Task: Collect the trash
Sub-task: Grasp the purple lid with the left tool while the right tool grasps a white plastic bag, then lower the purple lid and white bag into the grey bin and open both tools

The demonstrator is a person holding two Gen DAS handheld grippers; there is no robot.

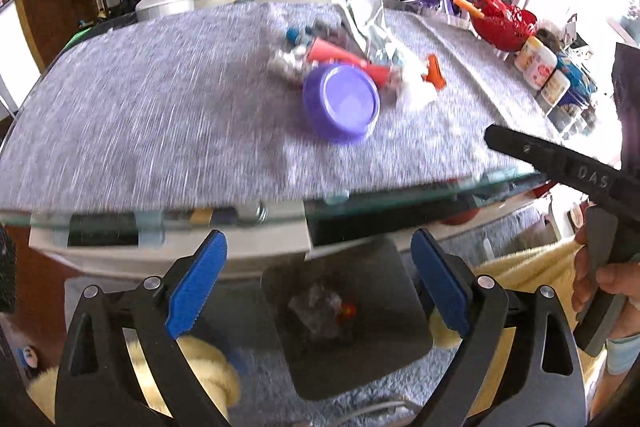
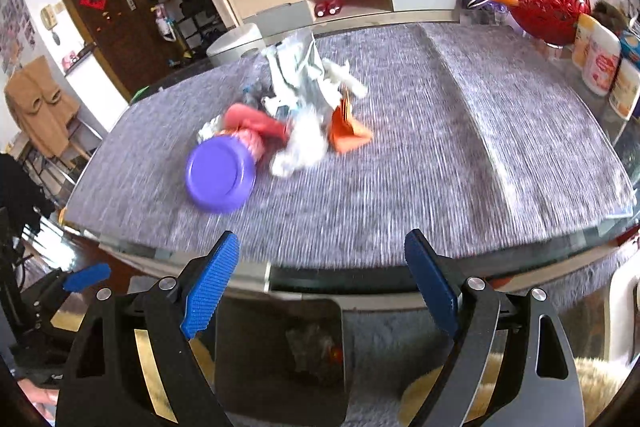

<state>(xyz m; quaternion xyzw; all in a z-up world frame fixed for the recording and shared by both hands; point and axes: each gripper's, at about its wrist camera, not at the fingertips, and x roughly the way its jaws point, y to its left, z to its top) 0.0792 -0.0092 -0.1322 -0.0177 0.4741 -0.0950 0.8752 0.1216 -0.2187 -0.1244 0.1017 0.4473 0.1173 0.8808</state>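
Left wrist view: big glass-topped table [image 1: 420, 193] under a grey woven cloth [image 1: 140, 115], heavy motion blur. Dark square bin [image 1: 372, 307] sits on the floor just below the table's near edge, with crumpled clear wrapping and a small red-orange scrap [image 1: 347, 310] at the bottom. Trash pile is mid-table, well apart from both grippers: purple bowl [image 1: 342, 103] upside down at the front, touching the pile; silvery foil bag [image 1: 366, 25] at the back; red tube [image 1: 344, 59] lying across the middle; white crumpled tissue [image 1: 416, 87] to its right; orange scrap [image 1: 435, 71] beside that. Red mesh basket [image 1: 502, 21] and a few jars [image 1: 536, 65] stand along the table's far right edge. Left gripper [image 1: 318, 287] hangs over the bin, blue pads spread wide, nothing between them. Right gripper [image 2: 322, 287] in its own view is the same: jaws wide apart, empty, bin straight below, near table edge just ahead. From that side the orange scrap reads as a folded wrapper right of the tissue. Person's hand [image 1: 600, 287] grips the right tool's handle at the left view's right edge.
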